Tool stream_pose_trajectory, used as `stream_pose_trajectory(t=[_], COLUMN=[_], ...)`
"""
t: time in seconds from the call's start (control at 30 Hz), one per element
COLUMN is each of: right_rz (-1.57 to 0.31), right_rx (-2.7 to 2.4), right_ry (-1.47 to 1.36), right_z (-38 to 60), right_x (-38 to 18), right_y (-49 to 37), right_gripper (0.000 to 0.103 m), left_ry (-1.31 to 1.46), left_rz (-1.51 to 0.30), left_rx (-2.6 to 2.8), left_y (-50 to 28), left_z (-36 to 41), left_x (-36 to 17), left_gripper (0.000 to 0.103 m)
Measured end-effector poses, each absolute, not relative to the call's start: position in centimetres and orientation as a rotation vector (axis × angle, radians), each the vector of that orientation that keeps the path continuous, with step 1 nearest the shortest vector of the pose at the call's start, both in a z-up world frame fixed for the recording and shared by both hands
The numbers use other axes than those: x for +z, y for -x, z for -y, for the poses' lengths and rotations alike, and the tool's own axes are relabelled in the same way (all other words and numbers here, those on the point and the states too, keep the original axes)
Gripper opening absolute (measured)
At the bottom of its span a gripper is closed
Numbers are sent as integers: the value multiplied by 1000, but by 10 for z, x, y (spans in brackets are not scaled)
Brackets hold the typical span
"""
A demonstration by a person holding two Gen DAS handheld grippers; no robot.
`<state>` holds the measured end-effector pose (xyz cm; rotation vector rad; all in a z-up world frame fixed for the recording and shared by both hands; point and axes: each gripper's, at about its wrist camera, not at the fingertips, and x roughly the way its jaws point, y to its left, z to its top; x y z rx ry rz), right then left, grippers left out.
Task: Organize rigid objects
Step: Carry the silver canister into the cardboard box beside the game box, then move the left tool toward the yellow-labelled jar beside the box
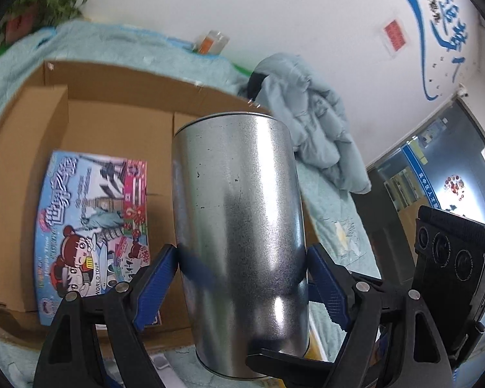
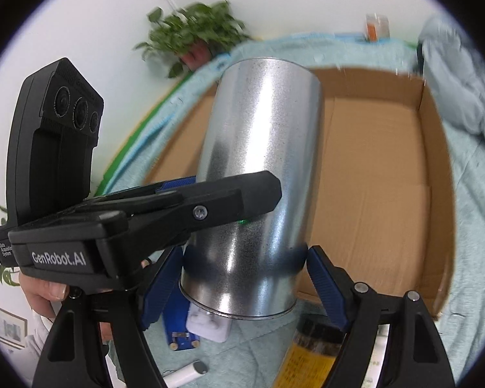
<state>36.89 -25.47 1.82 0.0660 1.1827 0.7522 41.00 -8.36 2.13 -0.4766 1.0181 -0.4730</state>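
A tall silver metal can [image 1: 239, 226] hangs tilted above the open cardboard box [image 1: 113, 135], held by both grippers at once. My left gripper [image 1: 242, 278] is shut on the can's lower part, its blue pads [image 1: 160, 278] pressed on both sides. In the right wrist view my right gripper [image 2: 242, 274] is shut on the same can [image 2: 265, 148] near its bottom rim, and the left gripper's black finger [image 2: 236, 194] crosses the can from the left. A colourful game box [image 1: 93, 226] lies flat inside the cardboard box.
The cardboard box [image 2: 371, 161] sits on a light teal cloth [image 2: 468, 226]. Under the can lie a yellow-labelled jar [image 2: 310, 349], a white plug [image 2: 207, 323], a blue item [image 2: 177, 333] and a white marker [image 2: 187, 371]. A pale jacket [image 1: 313, 123] and a potted plant [image 2: 194, 38] lie beyond.
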Motion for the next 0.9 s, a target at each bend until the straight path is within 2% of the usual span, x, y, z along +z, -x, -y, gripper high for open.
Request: stream_pose_trajectory(t=[0.3, 0.43, 0.5, 0.7, 0.9], right_rz=[-1367, -1389, -1390, -1385, -1319], right_rx=[696, 683, 680, 659, 641], right_ry=[-145, -185, -186, -189, -139], right_z=[258, 260, 259, 250, 253], right_x=[-40, -50, -50, -51, -37], right_y=[-389, -391, -390, -388, -373], right_gripper=[77, 77, 77, 79, 81], left_ry=[439, 422, 391, 392, 206], left_rz=[-1162, -1171, -1149, -1023, -833], left_rx=[-415, -387, -377, -356, -255], left_y=[-441, -444, -444, -426, -375], left_z=[100, 102, 103, 86, 75], left_x=[-49, -61, -53, -3, 40], left_gripper=[79, 78, 72, 74, 74])
